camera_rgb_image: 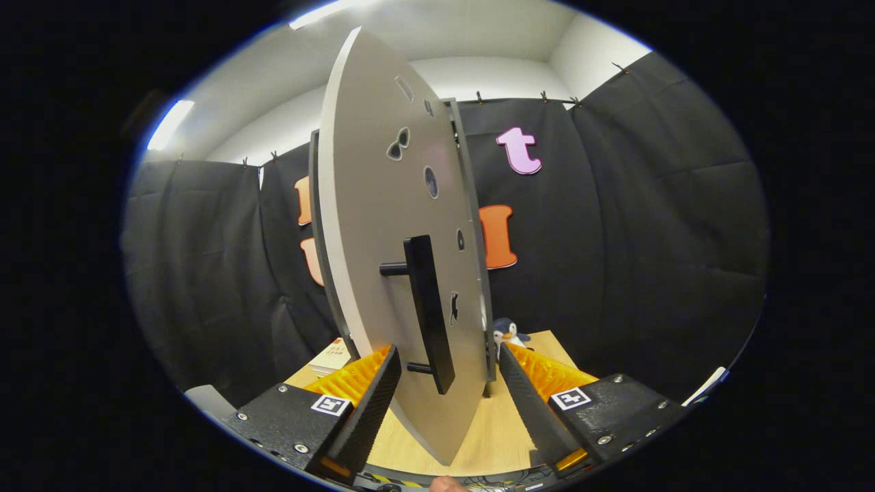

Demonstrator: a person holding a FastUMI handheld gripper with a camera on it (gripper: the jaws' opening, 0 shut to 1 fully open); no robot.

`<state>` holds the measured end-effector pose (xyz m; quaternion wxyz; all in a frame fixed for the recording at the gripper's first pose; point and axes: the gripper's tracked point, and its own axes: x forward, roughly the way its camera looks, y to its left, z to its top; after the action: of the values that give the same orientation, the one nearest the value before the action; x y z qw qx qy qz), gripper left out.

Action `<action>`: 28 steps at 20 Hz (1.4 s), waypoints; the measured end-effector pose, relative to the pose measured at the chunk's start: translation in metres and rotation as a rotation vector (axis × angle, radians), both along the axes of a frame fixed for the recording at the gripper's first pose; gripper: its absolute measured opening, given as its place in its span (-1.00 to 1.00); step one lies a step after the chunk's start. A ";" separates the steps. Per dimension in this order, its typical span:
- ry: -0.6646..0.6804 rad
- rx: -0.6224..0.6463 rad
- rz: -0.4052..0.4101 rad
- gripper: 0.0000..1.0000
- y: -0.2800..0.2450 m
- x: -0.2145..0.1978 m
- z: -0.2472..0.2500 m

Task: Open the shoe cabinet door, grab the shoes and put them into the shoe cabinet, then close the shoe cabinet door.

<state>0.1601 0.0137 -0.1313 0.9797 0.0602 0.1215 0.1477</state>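
Gripper view: shoe cabinet door swung out edge-on, standing between the fingers of the hand-held gripper, which are spread wide and not pressing it. Door handle faces right, just ahead of the fingers. Beyond the door: toy penguin on the worktop; a book at left.

Under my fingers lies a pale wooden bench, its bare grain showing between them. The rig asks it, so: my fingers stand apart, the shoe cabinet door swung open between them, neither pressing on it. The shoe cabinet stands on the bench. Just right of the door's foot, a small toy penguin sits upright on the wood. Left of the door a flat, light booklet or box lies on the bench; I cannot tell which.
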 end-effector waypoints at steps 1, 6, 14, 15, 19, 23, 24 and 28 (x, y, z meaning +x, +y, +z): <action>0.007 0.002 0.010 0.83 0.009 0.001 -0.001; 0.014 -0.013 0.040 0.83 0.053 0.008 -0.001; 0.038 -0.033 0.100 0.86 0.132 0.034 -0.008; 0.036 -0.045 0.102 0.86 0.141 0.039 -0.008; 0.039 -0.053 0.110 0.86 0.176 0.061 -0.011; 0.030 -0.080 0.098 0.86 0.204 0.084 -0.009; 0.028 -0.094 0.093 0.86 0.208 0.087 -0.009; 0.037 -0.106 0.058 0.85 0.221 0.103 -0.010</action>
<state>0.2629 0.2350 -0.1409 0.9744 0.0075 0.1489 0.1681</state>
